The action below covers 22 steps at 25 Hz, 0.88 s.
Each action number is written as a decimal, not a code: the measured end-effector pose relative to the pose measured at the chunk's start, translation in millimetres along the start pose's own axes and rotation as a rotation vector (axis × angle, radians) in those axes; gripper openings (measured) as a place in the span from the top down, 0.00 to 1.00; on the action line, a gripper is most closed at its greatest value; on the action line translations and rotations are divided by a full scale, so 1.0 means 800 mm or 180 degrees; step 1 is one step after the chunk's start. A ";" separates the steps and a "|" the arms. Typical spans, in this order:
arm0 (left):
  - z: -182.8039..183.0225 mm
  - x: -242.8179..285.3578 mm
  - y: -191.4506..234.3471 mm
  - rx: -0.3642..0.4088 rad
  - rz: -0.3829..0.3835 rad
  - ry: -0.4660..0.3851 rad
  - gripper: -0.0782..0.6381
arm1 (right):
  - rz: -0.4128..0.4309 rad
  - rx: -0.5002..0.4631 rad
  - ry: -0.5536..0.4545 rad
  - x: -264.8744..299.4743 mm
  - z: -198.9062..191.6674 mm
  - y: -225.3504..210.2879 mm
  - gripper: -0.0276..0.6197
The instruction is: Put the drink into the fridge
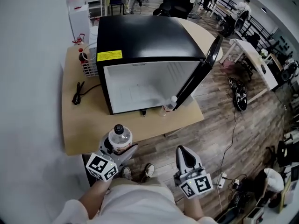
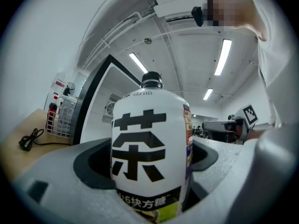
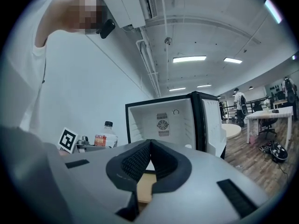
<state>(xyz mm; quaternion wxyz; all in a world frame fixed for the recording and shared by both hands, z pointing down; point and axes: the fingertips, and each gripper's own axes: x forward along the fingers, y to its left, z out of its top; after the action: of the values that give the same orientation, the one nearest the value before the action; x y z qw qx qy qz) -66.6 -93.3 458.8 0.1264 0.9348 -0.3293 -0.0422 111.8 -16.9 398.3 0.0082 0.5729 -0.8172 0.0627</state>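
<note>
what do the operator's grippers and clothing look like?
Both the left gripper and right gripper have pale grey bodies with dark pads; each carries a white cube of black square markers. No cables show. The shirt is white.

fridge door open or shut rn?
Open. The fridge door stands swung out to the right in the head view, leaving the white interior exposed.

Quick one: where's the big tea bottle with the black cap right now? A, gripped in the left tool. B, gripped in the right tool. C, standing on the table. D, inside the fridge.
A: the bottle stands clamped between the left tool's jaws, short of the open fridge; the right tool is shut and empty.
</note>
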 end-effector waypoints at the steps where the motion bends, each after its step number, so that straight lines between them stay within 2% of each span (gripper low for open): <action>1: -0.001 0.005 0.001 0.0001 0.0008 -0.0003 0.27 | 0.0008 0.0021 0.0014 0.004 -0.004 -0.007 0.96; 10: 0.021 0.046 0.017 0.0071 0.0405 -0.0124 0.27 | 0.0356 -0.0019 -0.0025 0.053 0.011 -0.053 0.96; 14: 0.032 0.062 0.011 0.0165 0.0462 -0.0214 0.27 | 0.0489 -0.0051 -0.0043 0.063 0.014 -0.065 0.96; 22: 0.032 0.095 0.014 0.0295 0.0489 -0.0192 0.27 | 0.0609 0.0070 0.0083 0.069 -0.015 -0.080 0.96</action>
<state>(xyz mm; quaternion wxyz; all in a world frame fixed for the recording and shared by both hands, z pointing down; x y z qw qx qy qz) -18.6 -154.6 437.6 0.0758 0.9099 -0.4052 -0.0452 152.5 -88.7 420.7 0.0066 0.4914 -0.8673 0.0796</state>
